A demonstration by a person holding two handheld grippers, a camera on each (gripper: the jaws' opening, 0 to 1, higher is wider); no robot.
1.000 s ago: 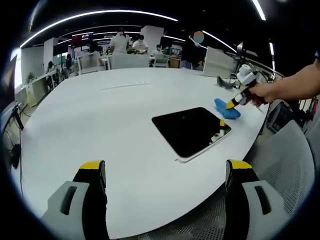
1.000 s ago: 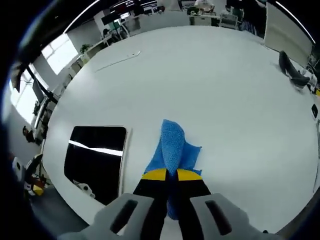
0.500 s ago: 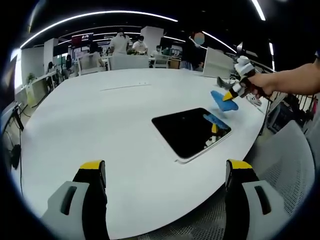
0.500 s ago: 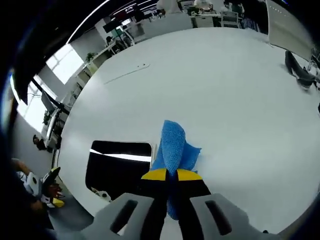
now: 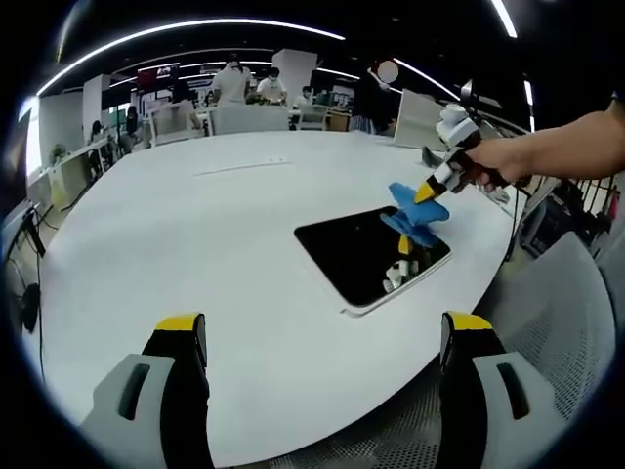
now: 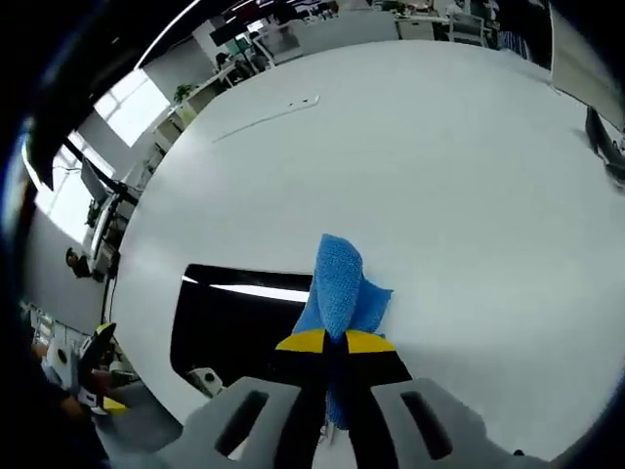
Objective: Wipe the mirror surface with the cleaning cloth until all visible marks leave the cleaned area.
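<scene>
Looks like a big open-plan office. The whole thing sits on a huge white rounded tabletop (image 5: 195,244), the kind you'd see in a meeting area. Behind it there are rows of desks (image 5: 244,117) with people (image 5: 234,83) standing and sitting around them, plus white partition panels (image 5: 425,119). Long strip lights (image 5: 186,27) run across a dark ceiling, and a bright window (image 6: 132,103) shows off to one side. A grey mesh office chair (image 5: 557,322) is parked at the tabletop's edge.
</scene>
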